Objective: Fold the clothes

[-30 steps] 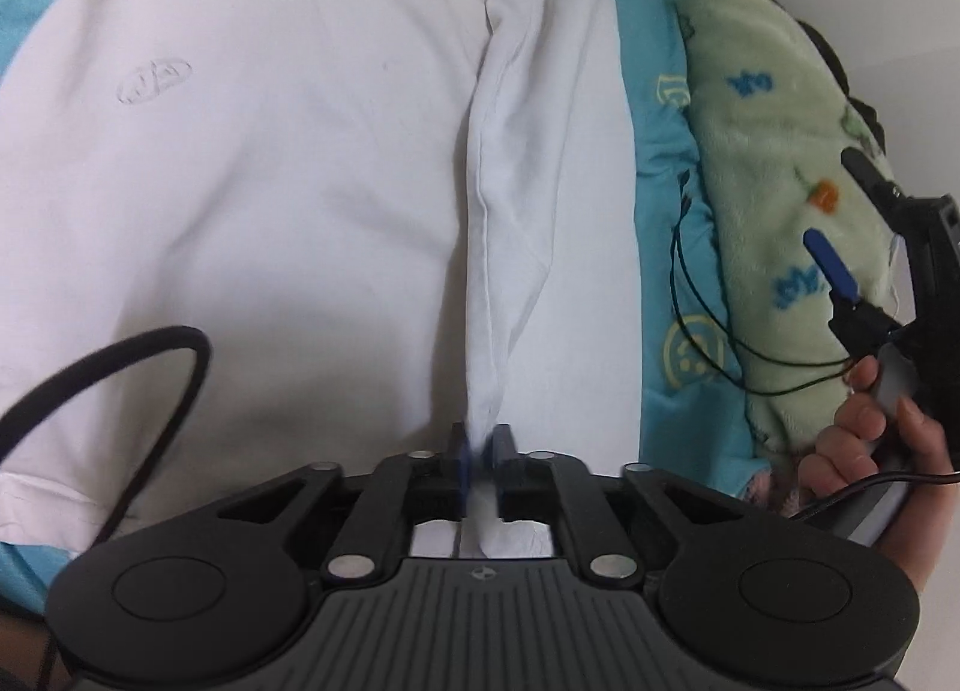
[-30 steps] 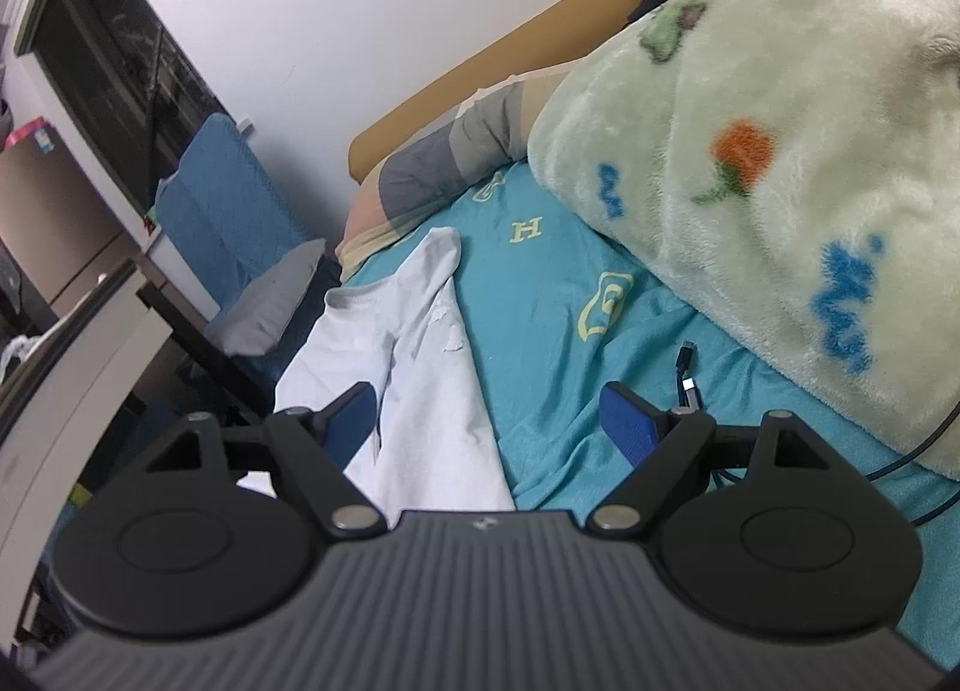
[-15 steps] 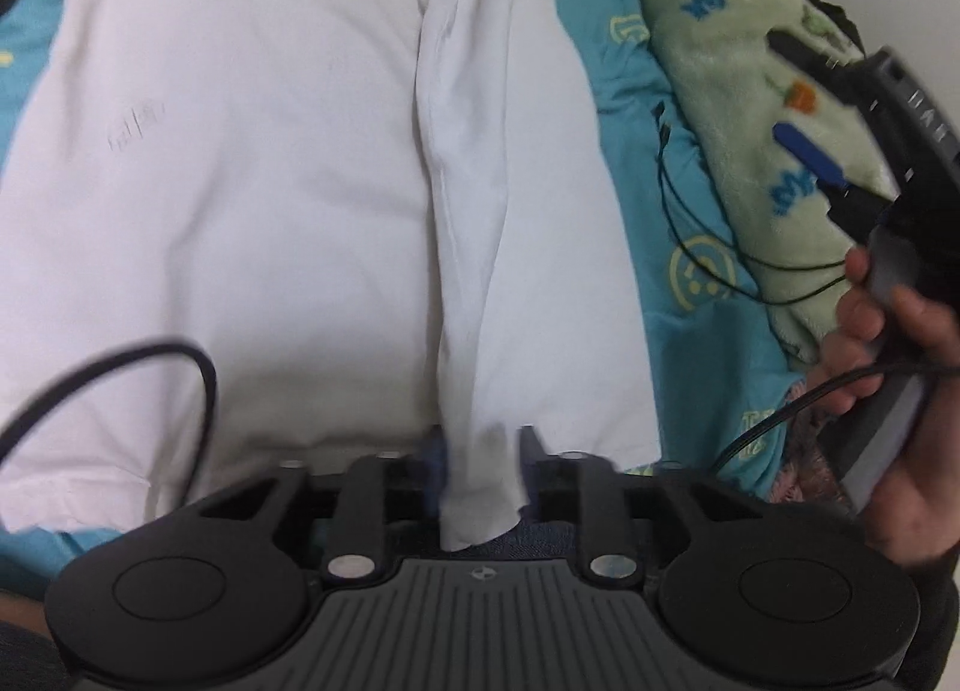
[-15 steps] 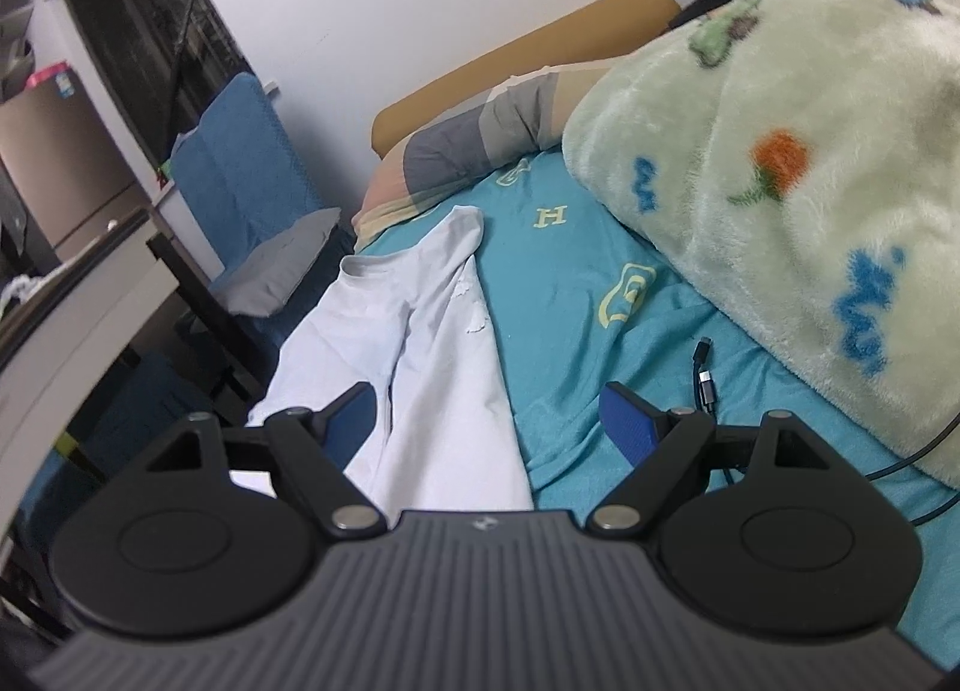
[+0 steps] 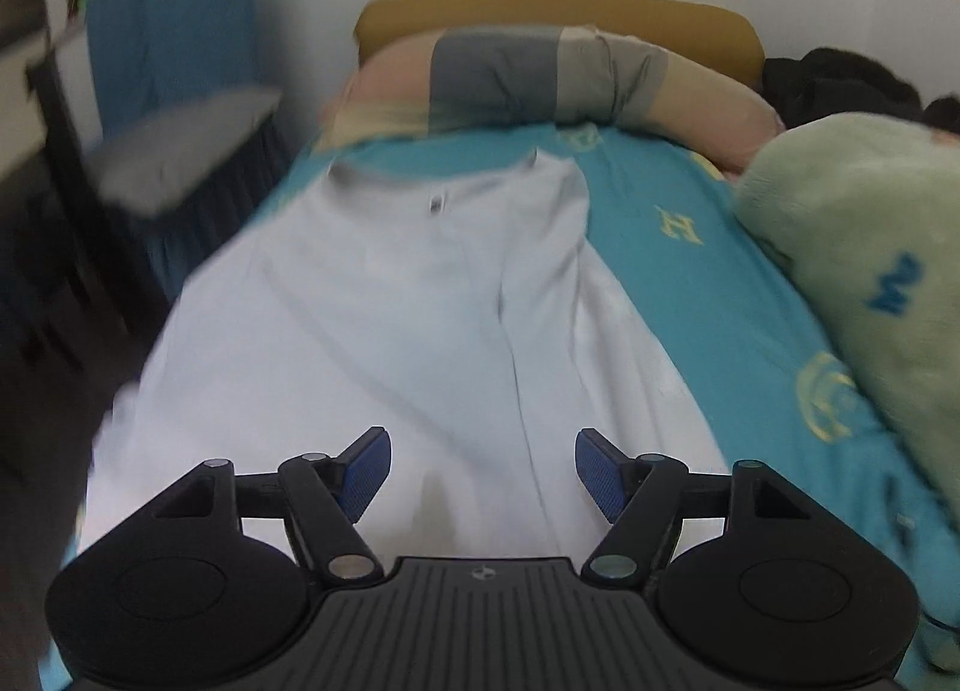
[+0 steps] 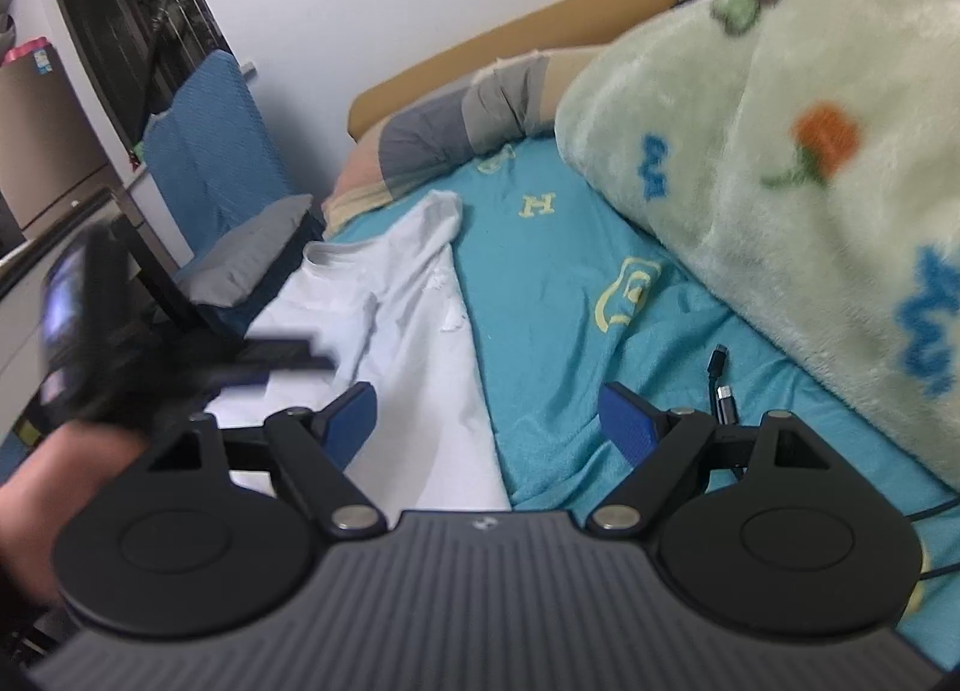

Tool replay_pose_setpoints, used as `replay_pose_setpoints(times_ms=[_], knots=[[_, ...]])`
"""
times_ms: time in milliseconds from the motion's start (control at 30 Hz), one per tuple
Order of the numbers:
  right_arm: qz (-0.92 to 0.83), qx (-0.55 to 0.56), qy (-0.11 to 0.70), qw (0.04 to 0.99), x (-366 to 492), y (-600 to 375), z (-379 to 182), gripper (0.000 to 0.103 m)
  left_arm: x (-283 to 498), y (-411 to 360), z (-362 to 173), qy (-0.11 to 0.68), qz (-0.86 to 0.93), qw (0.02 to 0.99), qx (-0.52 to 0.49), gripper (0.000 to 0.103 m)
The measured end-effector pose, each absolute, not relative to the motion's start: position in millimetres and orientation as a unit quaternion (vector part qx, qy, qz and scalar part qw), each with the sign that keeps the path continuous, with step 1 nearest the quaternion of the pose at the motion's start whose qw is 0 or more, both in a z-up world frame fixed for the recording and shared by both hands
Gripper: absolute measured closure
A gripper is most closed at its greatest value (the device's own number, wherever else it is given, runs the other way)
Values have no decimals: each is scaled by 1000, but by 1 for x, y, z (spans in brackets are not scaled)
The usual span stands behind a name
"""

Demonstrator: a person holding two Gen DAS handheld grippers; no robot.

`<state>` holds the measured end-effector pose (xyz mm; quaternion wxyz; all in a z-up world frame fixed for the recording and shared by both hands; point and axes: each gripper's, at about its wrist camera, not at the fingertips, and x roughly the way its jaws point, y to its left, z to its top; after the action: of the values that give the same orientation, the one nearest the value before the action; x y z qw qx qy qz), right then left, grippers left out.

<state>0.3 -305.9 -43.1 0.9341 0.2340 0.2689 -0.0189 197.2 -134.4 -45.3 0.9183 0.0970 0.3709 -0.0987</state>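
Your left gripper hangs with fingers spread and empty over the near hem of the white shirt; your right gripper gapes above its right edge, bare teal sheet beyond.

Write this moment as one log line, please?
step: fold clothes | left gripper: open, empty | right gripper: open, empty | white shirt: flat on teal bedsheet, right side folded inward | next: likely regrasp

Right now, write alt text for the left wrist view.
A white shirt lies spread on a teal bedsheet, one side folded inward. The open left tool hovers over its near end, holding nothing. Pillow behind, green blanket right.
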Motion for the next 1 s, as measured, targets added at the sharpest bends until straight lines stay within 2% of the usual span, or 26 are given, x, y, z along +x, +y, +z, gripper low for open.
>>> replay_pose_setpoints(times_ms=[67, 100, 133, 233, 400, 567, 667, 700, 733, 800, 900, 1000], knots=[[-19, 234, 279, 931, 11, -307, -54, 20, 221, -152, -64, 363, -90, 920, 115, 44], [-20, 235, 284, 929, 17, -308, -59, 20, 230, -155, -73, 367, -85, 919, 116, 57], [-21, 239, 288, 927, 22, -310, -64, 20, 238, -154, -81, 375, -80, 916, 114, 78], [-24, 249, 292, 923, 34, -314, -76, 20, 239, -131, -93, 370, -85, 923, 66, 101], [-30, 274, 298, 914, 40, -321, -88, 20, 212, -64, -59, 343, -81, 933, -71, 101], [-32, 278, 291, 915, 33, -320, -83, 20, 199, 6, -59, 399, -25, 908, -128, 100], [-31, 271, 290, 917, 30, -319, -80, 20, 199, 38, -61, 422, 9, 894, -151, 95], [-31, 268, 290, 918, 29, -318, -80, 20, 201, 49, -58, 415, 18, 894, -168, 83], [-31, 265, 290, 919, 28, -317, -79, 20, 203, 57, -54, 406, 28, 896, -179, 62], [-32, 262, 293, 919, 28, -316, -80, 20, 212, 67, -46, 385, 40, 903, -187, 34], [-30, 262, 293, 919, 30, -316, -81, 20, 234, 60, -42, 364, 13, 916, -171, 27], [-32, 260, 295, 919, 32, -314, -84, 20, 269, 37, -50, 376, -17, 913, -156, 26]])
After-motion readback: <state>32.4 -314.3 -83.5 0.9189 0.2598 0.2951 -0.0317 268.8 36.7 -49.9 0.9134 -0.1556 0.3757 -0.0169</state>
